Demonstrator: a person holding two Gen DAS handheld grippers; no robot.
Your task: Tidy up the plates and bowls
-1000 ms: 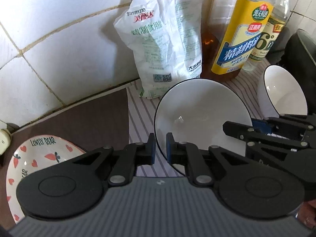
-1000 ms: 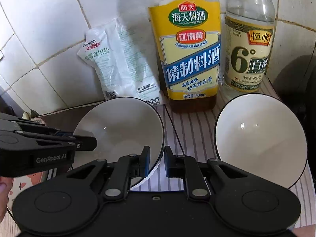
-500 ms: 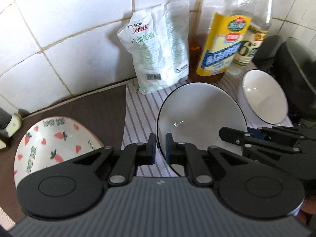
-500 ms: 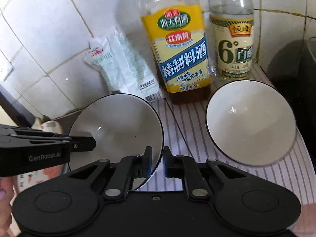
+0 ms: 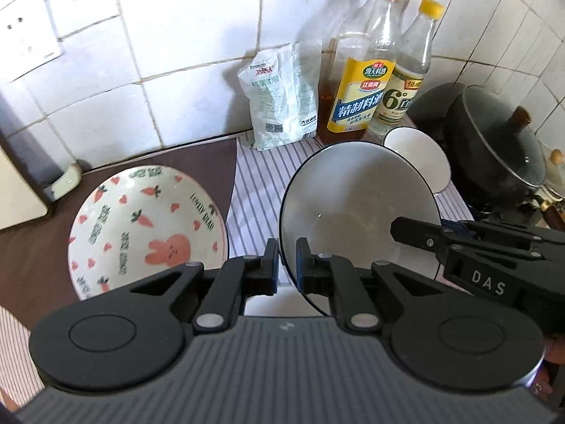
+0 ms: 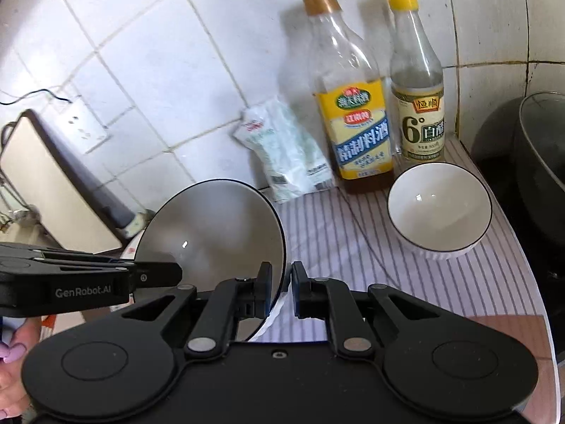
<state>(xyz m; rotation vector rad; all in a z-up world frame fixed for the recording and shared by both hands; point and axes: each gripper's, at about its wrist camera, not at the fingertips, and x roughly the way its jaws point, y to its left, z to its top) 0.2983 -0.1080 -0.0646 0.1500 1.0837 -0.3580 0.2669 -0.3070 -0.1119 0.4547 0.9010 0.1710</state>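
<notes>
Left wrist view: both grippers [image 5: 286, 259] [image 6: 282, 284] clamp white bowl [image 5: 356, 212]; carrot bowl [image 5: 146, 228] beside.

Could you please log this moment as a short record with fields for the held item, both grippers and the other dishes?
held item: large white bowl, gripped at its rim on two sides
left gripper: shut on the bowl's rim
right gripper: shut on the opposite rim
carrot-pattern bowl: on the dark counter, left of the striped cloth
small white bowl: upright on the cloth, before the two bottles
</notes>
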